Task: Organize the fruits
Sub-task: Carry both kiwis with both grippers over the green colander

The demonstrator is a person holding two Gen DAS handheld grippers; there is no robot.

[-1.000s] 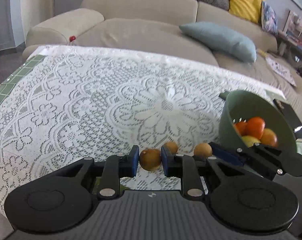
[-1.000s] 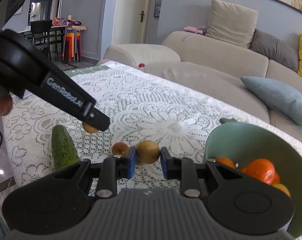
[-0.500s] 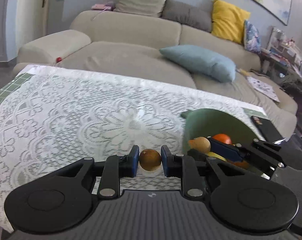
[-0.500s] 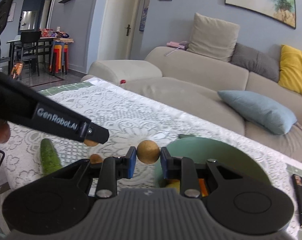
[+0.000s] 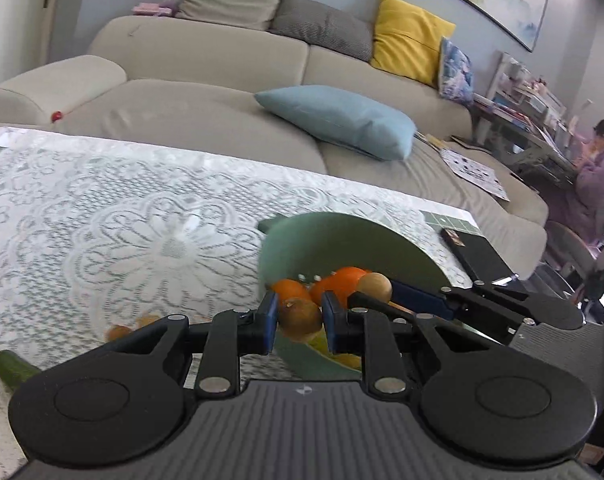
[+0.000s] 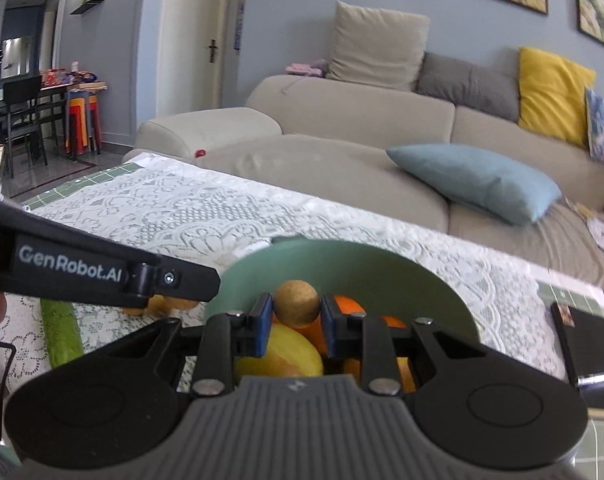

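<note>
Because fruit is collected in it, the green bowl (image 6: pixel 342 264) sits on the lace bench (image 5: pixel 101 208) just under both claws. Each carries a load over it: left claw (image 5: pixel 299 316) clamps a brown fruit (image 5: pixel 299 314), right claw (image 6: pixel 295 312) clamps another small brown fruit (image 6: pixel 295 303), above oranges (image 5: pixel 342 278). Loose fruits (image 5: pixel 119 332) wait left.

White floral lace (image 5: pixel 149 216) covers the surface, with green grid-patterned matting (image 6: pixel 101 178) showing at its far corners. The bowl (image 6: pixel 342 264) is muted sage green and holds bright orange fruits (image 5: pixel 342 280) and a pale yellow one (image 6: pixel 277 360). Each black hand-held gripper has blue pads: the left hand-held gripper (image 5: pixel 299 316) carries a brown-gold fruit (image 5: pixel 299 314), the right hand-held gripper (image 6: pixel 295 306) a tan one (image 6: pixel 295 302). A dark green cucumber (image 6: pixel 61 332) lies by the surface's near left edge.
</note>
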